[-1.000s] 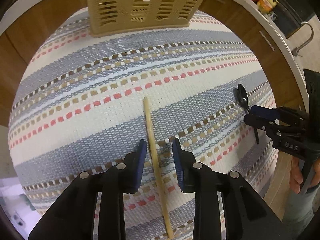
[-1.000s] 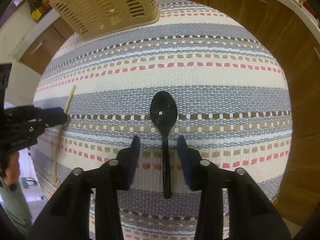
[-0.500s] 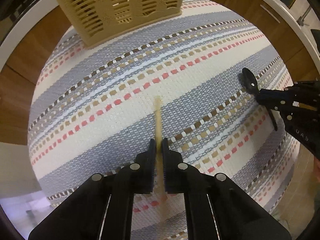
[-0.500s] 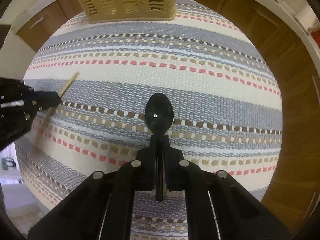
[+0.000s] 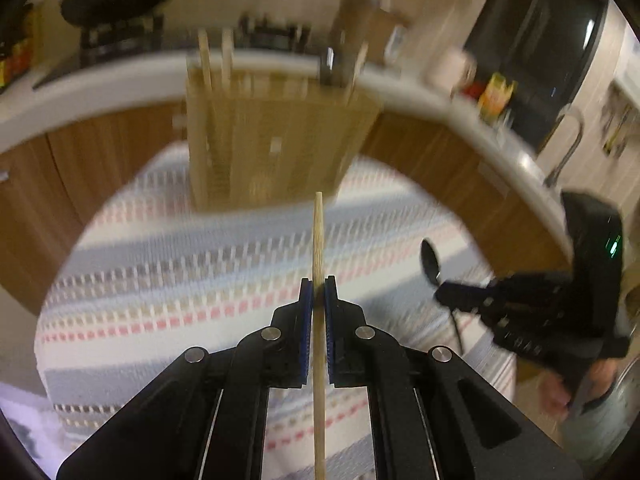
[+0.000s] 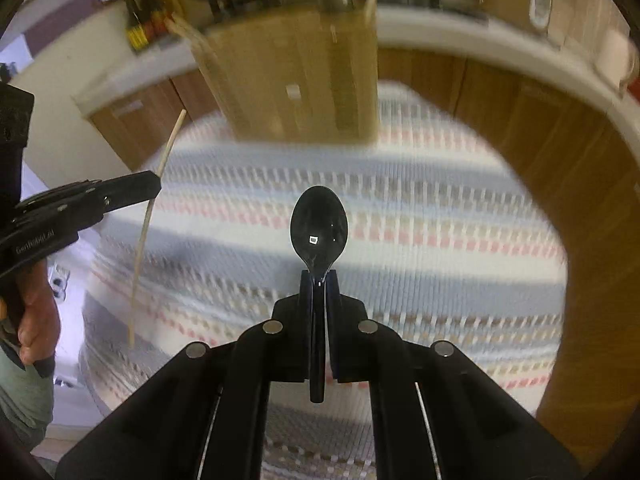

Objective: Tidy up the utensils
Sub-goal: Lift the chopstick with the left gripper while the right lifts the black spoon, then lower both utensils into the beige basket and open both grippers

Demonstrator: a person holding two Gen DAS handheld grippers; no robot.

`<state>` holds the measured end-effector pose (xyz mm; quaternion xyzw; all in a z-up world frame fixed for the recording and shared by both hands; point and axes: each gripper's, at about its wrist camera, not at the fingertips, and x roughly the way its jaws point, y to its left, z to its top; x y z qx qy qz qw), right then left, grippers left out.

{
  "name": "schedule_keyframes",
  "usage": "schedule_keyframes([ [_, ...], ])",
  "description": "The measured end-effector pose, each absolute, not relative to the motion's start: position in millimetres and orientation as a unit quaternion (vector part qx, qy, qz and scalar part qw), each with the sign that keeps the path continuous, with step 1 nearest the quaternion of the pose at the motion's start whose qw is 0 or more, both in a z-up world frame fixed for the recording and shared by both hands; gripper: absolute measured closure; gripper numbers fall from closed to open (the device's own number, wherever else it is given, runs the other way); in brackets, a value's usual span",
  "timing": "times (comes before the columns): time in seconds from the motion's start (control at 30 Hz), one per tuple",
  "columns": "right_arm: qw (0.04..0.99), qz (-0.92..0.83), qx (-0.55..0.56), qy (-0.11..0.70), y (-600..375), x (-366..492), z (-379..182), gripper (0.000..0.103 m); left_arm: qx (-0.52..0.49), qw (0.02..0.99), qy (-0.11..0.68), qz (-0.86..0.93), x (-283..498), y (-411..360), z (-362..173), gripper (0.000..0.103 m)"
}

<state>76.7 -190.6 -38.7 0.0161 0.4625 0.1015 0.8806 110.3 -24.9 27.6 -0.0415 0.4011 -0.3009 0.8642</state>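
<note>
My left gripper is shut on a wooden chopstick and holds it lifted above the striped cloth; it shows in the right wrist view with the chopstick. My right gripper is shut on the handle of a black spoon, lifted off the cloth; it shows in the left wrist view with the spoon. A tan slotted utensil basket stands at the far edge of the cloth, blurred, with a few sticks in it; it shows in the right wrist view.
The striped cloth covers a round table with wooden cabinets and a white counter behind it. A tap and bottles stand at the back right.
Both grippers have closed on their utensils, lifted them off the cloth and tilted up toward the basket.
</note>
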Motion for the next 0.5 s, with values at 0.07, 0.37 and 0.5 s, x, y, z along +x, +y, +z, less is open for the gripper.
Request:
schedule_keyframes([
  [0.07,0.898,0.108,0.019,0.426,-190.1,78.1,-17.6,0.098,-0.069,0.878,0.363,-0.306,113.2,-18.0,50.2,0.099],
  [0.37,0.945,0.118,0.038,0.303,-197.2,117.4,49.9,0.098,-0.14,0.93,0.189,-0.282,118.5,0.1,125.9,0.099],
  [0.5,0.96,0.106,0.035,0.256,-196.2,137.4,70.0,0.098,-0.154,0.945,0.129,-0.258,130.0,-0.5,147.1,0.099],
])
